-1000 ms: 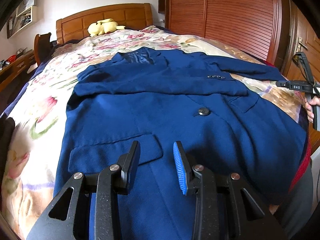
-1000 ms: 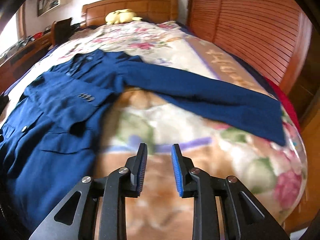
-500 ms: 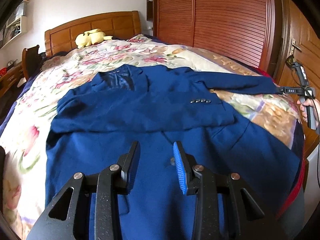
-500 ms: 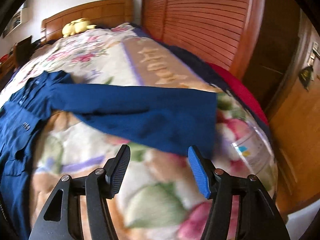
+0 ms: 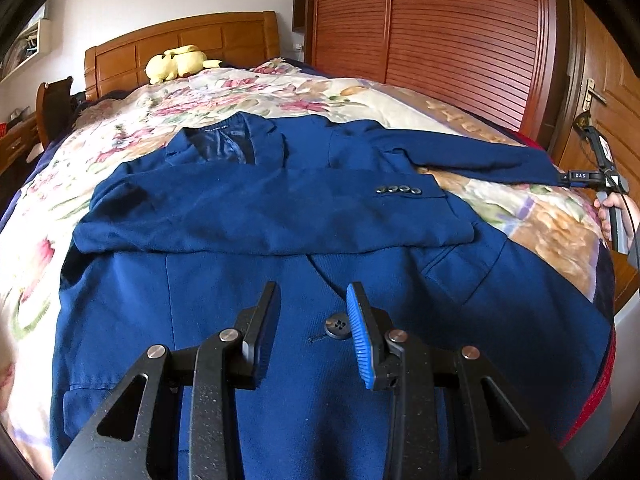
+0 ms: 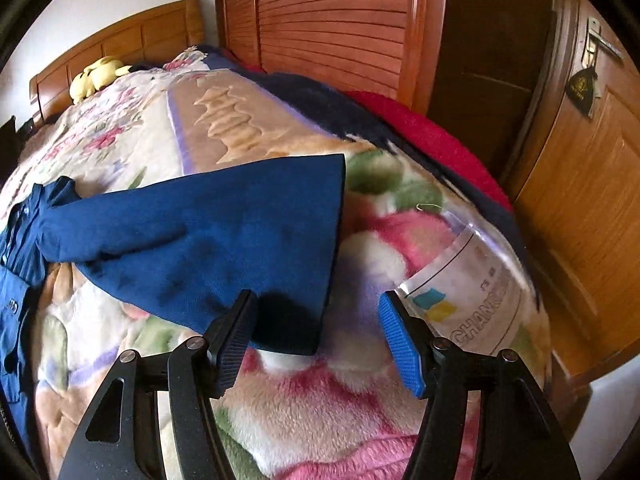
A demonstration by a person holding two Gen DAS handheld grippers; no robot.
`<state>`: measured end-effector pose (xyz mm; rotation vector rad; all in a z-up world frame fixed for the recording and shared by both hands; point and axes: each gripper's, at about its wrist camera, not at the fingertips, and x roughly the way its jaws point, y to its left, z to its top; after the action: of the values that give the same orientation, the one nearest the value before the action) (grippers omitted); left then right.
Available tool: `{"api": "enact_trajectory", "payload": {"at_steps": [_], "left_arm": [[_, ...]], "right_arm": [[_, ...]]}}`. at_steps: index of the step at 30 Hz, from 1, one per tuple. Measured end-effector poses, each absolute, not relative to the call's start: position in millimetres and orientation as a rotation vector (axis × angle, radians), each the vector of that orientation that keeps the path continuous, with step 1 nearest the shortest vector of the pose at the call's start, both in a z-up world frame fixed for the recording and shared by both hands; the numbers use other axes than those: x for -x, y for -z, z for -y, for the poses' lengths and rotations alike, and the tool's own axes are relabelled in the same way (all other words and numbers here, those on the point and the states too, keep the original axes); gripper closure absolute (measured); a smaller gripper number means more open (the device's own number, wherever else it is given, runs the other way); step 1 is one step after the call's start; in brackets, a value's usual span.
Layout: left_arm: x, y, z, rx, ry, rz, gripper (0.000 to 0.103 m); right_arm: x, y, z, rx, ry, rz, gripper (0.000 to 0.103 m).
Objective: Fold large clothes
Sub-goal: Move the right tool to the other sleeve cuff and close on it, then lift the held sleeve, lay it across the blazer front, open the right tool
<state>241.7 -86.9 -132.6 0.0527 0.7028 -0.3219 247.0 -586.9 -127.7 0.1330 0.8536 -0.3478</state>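
From the left wrist view, a blue jacket (image 5: 320, 240) lies face up across the bed (image 5: 224, 92), collar toward the headboard (image 5: 180, 48) and hem toward the camera. One sleeve (image 5: 280, 216) is folded across the chest, its cuff buttons resting on the jacket's far side, so that half of the garment is already narrowed. The other sleeve (image 5: 460, 152) stretches straight out over the floral blanket toward the wardrobe side, which makes it the part still left to bring in. The left gripper (image 5: 312, 320) hovers over the lower front, just beside the front button (image 5: 338, 325), with its fingers at a narrow gap and nothing between them (probably waiting, or ready to pin the body flat while the other side is worked). At the far right edge the right gripper (image 5: 588, 176) sits at the cuff of the outstretched sleeve, a hand gripping its handle.

From the right wrist view, the sleeve cuff (image 6: 280, 256) fills the middle, lying flat on the blanket with its square end pointing toward the door side. The right gripper (image 6: 316, 336) has its fingers spread wide, and the lower corner of the cuff lies in the gap, next to the dark finger (image 6: 236, 336) and well clear of the blue one; they have not closed on the cloth. The wide spread suits the thick doubled fabric, and the approach at the cuff's end looks meant to give a grip for carrying the sleeve back over the chest. A yellow plush toy (image 6: 96, 76) sits by the headboard, well apart from the work.
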Motion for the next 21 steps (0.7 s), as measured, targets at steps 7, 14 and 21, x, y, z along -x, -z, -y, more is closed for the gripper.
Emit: {"api": "enact_trajectory", "payload": {"at_steps": [7,14,21], "left_arm": [[-240,132,87,-0.048,0.327,-0.693,0.068],[-236,130,86,-0.048,0.323,-0.680,0.068],[-221,122,72,-0.036,0.336,-0.649,0.068]], "right_arm": [[-255,131,576,-0.100,0.285,-0.857,0.038],[-273,124,554,0.010,0.212,-0.940,0.086],[-284,48,481,0.159,0.136,-0.833,0.089]]}}
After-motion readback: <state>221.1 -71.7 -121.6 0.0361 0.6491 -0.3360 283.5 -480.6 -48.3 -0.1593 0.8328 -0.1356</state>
